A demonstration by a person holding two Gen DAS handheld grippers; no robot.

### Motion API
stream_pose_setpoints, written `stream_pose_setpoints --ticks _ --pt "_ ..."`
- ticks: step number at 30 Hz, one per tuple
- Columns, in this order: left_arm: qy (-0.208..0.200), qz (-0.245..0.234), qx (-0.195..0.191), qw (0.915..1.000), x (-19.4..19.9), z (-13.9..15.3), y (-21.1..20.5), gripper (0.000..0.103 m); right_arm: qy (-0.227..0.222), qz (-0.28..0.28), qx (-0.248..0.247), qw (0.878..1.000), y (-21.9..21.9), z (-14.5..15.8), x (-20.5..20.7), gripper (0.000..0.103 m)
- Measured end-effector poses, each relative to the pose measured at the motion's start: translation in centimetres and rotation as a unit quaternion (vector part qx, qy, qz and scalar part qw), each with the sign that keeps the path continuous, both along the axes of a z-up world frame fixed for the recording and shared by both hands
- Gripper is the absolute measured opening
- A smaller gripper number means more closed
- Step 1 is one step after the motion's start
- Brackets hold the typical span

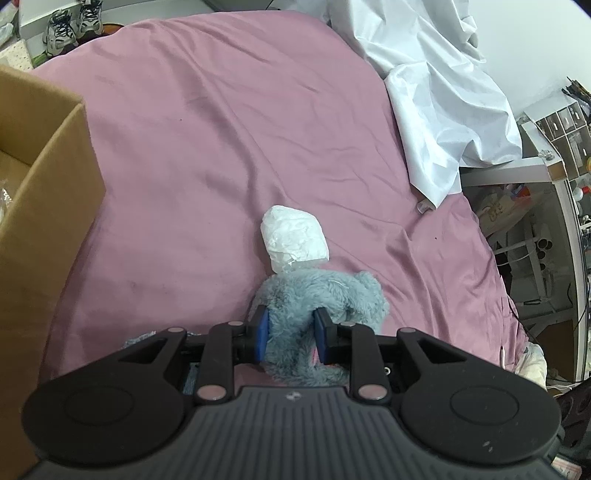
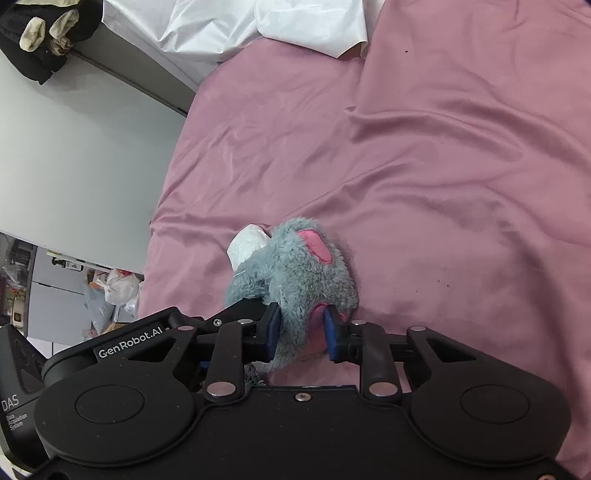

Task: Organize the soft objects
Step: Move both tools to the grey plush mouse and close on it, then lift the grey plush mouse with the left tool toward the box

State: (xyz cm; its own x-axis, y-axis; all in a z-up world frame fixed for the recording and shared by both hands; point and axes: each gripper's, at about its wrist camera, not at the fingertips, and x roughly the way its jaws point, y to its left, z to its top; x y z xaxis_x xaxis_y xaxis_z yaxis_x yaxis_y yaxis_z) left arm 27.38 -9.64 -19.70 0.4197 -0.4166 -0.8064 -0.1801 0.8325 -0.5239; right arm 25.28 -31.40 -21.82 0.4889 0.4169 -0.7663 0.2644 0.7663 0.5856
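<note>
A fluffy grey plush toy (image 1: pixel 317 295) with pink ears lies on the pink bedsheet (image 1: pixel 221 147). My left gripper (image 1: pixel 290 334) is shut on the toy's lower part, blue pads pressed into the fur. My right gripper (image 2: pixel 301 332) is shut on the same plush toy (image 2: pixel 299 269) from another side, near a pink patch. A white crumpled soft bundle (image 1: pixel 293 238) sits against the toy's far side; it also shows in the right wrist view (image 2: pixel 245 245). The left gripper's body (image 2: pixel 147 332) shows at the lower left of the right wrist view.
An open cardboard box (image 1: pixel 44 184) stands at the left of the bed. A white sheet (image 1: pixel 436 92) is heaped at the far right. Shoes (image 1: pixel 70 26) sit beyond the bed. A desk (image 1: pixel 517 173) stands to the right. The bed's edge (image 2: pixel 166 184) drops to the floor.
</note>
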Motion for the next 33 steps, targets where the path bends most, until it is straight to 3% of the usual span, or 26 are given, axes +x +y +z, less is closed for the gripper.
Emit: stream_pose_setpoints --ticks 9,33 --pt "-0.010 -0.012 0.013 0.9998 -1.5 2.2 -0.2 0.020 -0.019 0.007 -0.015 1.000 0.1 1.1 -1.3 0.015" --pt "-0.067 -0.037 0.028 0.9967 -8.1 9.5 0.7 0.020 -0.096 0.024 -0.037 0.994 1.3 7.1 -7.4 0.011"
